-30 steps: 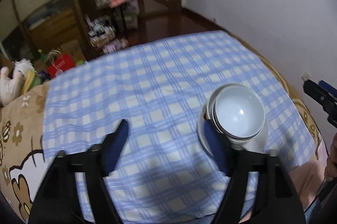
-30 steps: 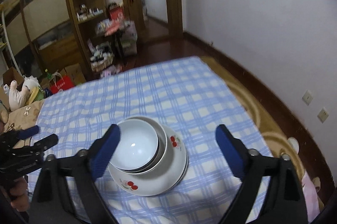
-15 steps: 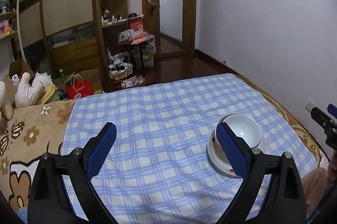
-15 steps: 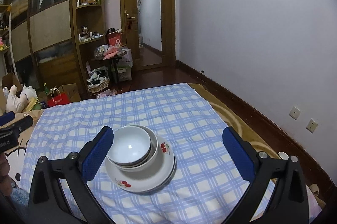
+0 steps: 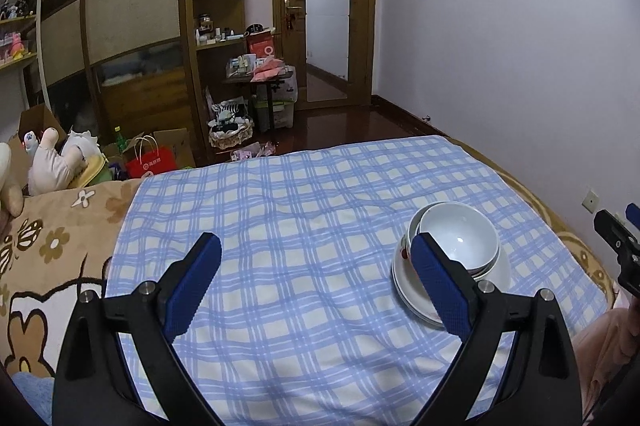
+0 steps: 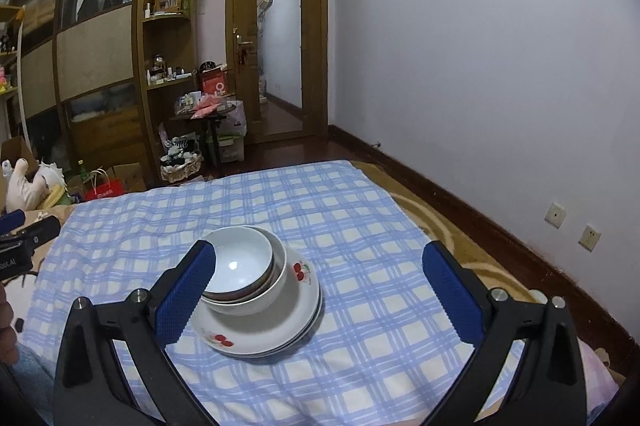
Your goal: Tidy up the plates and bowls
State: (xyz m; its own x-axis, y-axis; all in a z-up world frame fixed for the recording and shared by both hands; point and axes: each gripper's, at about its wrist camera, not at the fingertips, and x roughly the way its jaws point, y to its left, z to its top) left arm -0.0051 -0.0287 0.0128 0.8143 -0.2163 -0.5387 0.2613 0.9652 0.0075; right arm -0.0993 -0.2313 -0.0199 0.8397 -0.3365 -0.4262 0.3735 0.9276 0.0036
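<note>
White bowls (image 6: 240, 266) sit nested in one stack on white plates with red cherry prints (image 6: 296, 322), on a blue checked cloth (image 6: 360, 226). The stack also shows in the left wrist view (image 5: 460, 242), at the right. My right gripper (image 6: 320, 270) is open and empty, above and behind the stack. My left gripper (image 5: 316, 258) is open and empty, to the left of the stack. Each gripper's tip shows at the edge of the other's view.
The cloth covers a bed with a brown cartoon blanket (image 5: 48, 254) at the left. A white wall (image 6: 480, 66) runs along the right. Wooden shelves (image 5: 212, 26), a door (image 5: 326, 18), a red bag (image 5: 150, 162) and floor clutter stand beyond the bed.
Both grippers have risen and drawn back from the stack, and both views have tilted up to show the room. The stack has not moved.
</note>
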